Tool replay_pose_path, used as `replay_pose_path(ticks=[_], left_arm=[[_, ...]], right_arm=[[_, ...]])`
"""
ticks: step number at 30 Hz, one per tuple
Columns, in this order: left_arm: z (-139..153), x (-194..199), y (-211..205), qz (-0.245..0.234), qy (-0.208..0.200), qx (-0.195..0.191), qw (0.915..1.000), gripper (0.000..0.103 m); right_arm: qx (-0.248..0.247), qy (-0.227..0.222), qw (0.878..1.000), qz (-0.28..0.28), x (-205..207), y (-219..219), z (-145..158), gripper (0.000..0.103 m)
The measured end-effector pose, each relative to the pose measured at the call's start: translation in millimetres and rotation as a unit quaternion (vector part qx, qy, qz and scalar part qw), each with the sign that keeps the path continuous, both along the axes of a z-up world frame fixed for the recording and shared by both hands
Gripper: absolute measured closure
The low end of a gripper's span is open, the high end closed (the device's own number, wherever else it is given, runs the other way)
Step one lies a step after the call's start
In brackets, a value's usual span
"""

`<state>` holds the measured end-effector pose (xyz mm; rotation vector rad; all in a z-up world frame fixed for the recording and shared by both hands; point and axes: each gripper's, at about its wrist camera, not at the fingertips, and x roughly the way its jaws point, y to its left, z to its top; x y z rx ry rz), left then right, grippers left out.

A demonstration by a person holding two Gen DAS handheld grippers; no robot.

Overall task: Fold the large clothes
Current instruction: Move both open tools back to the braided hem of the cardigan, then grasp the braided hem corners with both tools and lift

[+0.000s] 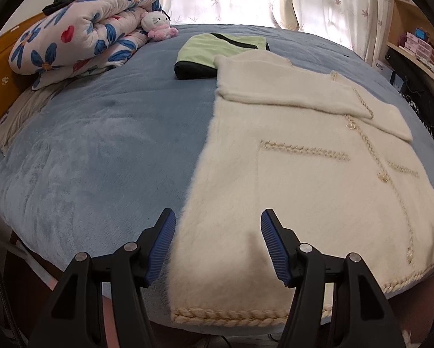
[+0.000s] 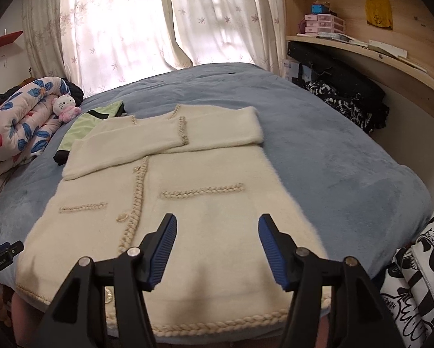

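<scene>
A fluffy cream cardigan with braided trim lies flat on the blue bed cover, its sleeves folded across the chest. The same cardigan fills the middle of the right wrist view, hem nearest me. My left gripper hovers open over the cardigan's left hem corner, with nothing between its blue pads. Over the right half of the hem, my right gripper stands open and empty too. The left gripper's tip shows at the left edge of the right wrist view.
A folded green and black garment lies beyond the cardigan. A rolled flowered quilt and a plush cat toy sit at the far left. Wooden shelves and dark clothes stand right of the bed. A black-and-white printed bag hangs at the near right.
</scene>
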<state>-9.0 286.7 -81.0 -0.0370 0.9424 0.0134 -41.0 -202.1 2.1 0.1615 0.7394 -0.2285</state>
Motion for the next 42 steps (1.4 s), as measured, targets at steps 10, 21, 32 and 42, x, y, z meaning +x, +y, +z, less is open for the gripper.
replay_pose_path(ticks=[10, 21, 32, 42], left_arm=[[-39, -9, 18, -0.029, 0.023, -0.043, 0.9984, 0.042], [-46, -25, 40, -0.049, 0.017, -0.131, 0.9900, 0.040], [-52, -32, 37, -0.070, 0.030, -0.146, 0.9863, 0.033], [-57, -36, 41, -0.084, 0.042, -0.198, 0.9756, 0.033]], right_arm=[[0.002, 0.026, 1.000, -0.014, -25, -35, -32, 0.044], [0.060, 0.044, 0.997, -0.034, -50, -85, -66, 0.044], [0.107, 0.046, 0.993, -0.006, -54, -95, -83, 0.051], [0.134, 0.034, 0.990, 0.040, -51, -85, -81, 0.076]])
